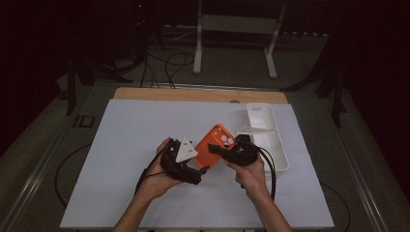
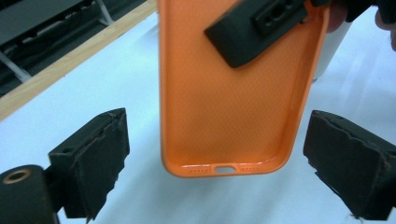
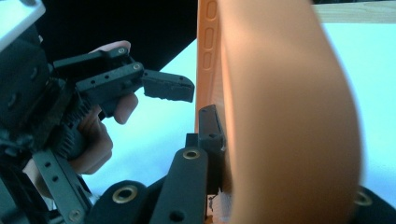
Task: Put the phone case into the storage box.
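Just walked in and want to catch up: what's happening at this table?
A person works with a gripper in each hand over a white table. The right gripper is shut on an orange phone case, holding it up. The left gripper has its jaws open on either side of the case's lower end, not touching it. A white tray sits to the right.

The orange phone case [image 2: 233, 93] runs off the top of the left gripper view, so its camera end is cut off there. In the right gripper view the case [image 3: 289, 121] sits so close it's a blurry orange slab, chopped at the top and bottom edges. The right gripper [image 3: 219, 140] has one jaw hidden behind that slab. In the high view, the lower corner of the case is covered by the left gripper [image 1: 203, 170], and the white tray [image 1: 270, 140] is partly blocked at centre right.
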The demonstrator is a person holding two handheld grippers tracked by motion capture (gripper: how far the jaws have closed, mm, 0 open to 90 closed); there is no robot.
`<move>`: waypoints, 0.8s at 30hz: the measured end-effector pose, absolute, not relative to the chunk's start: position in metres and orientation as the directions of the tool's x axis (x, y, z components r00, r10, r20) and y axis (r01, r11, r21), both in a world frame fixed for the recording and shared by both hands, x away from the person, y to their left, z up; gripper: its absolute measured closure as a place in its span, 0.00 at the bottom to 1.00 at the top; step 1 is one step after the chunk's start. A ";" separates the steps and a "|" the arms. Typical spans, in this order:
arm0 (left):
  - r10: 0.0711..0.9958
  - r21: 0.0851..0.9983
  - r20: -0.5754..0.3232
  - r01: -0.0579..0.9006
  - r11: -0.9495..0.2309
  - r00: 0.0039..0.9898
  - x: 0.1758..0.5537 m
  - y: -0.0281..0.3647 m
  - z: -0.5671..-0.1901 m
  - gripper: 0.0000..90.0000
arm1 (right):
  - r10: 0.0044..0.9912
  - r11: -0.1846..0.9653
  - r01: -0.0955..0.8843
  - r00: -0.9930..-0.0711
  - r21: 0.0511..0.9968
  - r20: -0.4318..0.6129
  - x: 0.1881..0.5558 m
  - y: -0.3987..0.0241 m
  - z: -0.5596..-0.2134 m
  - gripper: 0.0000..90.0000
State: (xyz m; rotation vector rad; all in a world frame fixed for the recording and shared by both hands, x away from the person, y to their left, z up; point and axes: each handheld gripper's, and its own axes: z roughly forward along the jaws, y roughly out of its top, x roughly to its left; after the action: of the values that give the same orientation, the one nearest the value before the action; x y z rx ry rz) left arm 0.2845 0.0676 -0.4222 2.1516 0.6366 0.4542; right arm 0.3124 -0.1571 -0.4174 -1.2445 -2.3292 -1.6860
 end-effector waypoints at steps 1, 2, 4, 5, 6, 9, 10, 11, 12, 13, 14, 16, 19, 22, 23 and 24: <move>0.582 0.800 0.087 0.292 -0.524 0.808 0.286 0.069 -0.422 0.07 | 0.589 0.117 0.587 -0.691 0.801 0.419 0.311 -0.157 -0.417 0.98; 0.584 0.801 0.083 0.295 -0.521 0.808 0.286 0.071 -0.423 0.07 | 0.589 0.117 0.587 -0.691 0.801 0.419 0.311 -0.157 -0.417 0.98; 0.583 0.799 0.065 0.307 -0.517 0.810 0.288 0.074 -0.424 0.06 | 0.587 0.131 0.578 -0.700 0.805 0.407 0.310 -0.158 -0.416 0.98; 0.581 0.799 0.058 0.311 -0.514 0.812 0.288 0.075 -0.424 0.06 | 0.587 0.131 0.578 -0.700 0.805 0.407 0.310 -0.158 -0.416 0.98; 0.577 0.800 0.042 0.319 -0.509 0.815 0.289 0.077 -0.425 0.05 | 0.581 0.142 0.569 -0.710 0.810 0.397 0.310 -0.157 -0.416 0.97; 0.568 0.805 0.008 0.331 -0.492 0.823 0.290 0.081 -0.426 0.05 | 0.576 0.177 0.548 -0.731 0.818 0.365 0.308 -0.156 -0.415 0.97; 0.568 0.805 0.008 0.331 -0.492 0.823 0.290 0.081 -0.426 0.05 | 0.577 0.192 0.539 -0.738 0.820 0.350 0.307 -0.156 -0.415 0.97; 0.562 0.807 -0.005 0.335 -0.487 0.827 0.291 0.082 -0.427 0.05 | 0.577 0.192 0.539 -0.738 0.820 0.350 0.307 -0.156 -0.415 0.97; 0.562 0.807 -0.005 0.335 -0.487 0.827 0.291 0.082 -0.427 0.05 | 0.577 0.192 0.539 -0.738 0.820 0.350 0.307 -0.156 -0.415 0.97; 0.553 0.810 -0.025 0.341 -0.477 0.833 0.292 0.085 -0.428 0.05 | 0.565 0.227 0.515 -0.761 0.827 0.319 0.305 -0.154 -0.414 0.97; 0.553 0.810 -0.025 0.341 -0.477 0.833 0.292 0.085 -0.428 0.05 | 0.565 0.227 0.515 -0.761 0.827 0.319 0.305 -0.154 -0.414 0.97; 0.533 0.817 -0.053 0.344 -0.463 0.845 0.293 0.088 -0.429 0.05 | 0.558 0.238 0.506 -0.770 0.829 0.310 0.304 -0.154 -0.414 0.97; 0.526 0.820 -0.066 0.347 -0.456 0.848 0.294 0.091 -0.429 0.06 | 0.555 0.241 0.505 -0.772 0.829 0.309 0.304 -0.154 -0.414 0.97; 0.518 0.820 -0.075 0.348 -0.454 0.852 0.295 0.092 -0.429 0.06 | 0.544 0.256 0.492 -0.785 0.832 0.298 0.303 -0.155 -0.413 0.97; 0.515 0.820 -0.078 0.349 -0.453 0.853 0.296 0.092 -0.429 0.06 | 0.543 0.258 0.490 -0.787 0.833 0.295 0.303 -0.155 -0.413 0.97; 0.515 0.820 -0.078 0.349 -0.453 0.853 0.296 0.092 -0.429 0.06 | 0.543 0.258 0.490 -0.787 0.833 0.295 0.303 -0.155 -0.413 0.97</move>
State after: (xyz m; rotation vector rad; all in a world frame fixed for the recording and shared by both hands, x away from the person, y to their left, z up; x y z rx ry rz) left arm 0.2956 0.0925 -0.4287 2.0897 0.6285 0.2243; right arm 0.3032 -0.1551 -0.4127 -1.0401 -2.5317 -1.6436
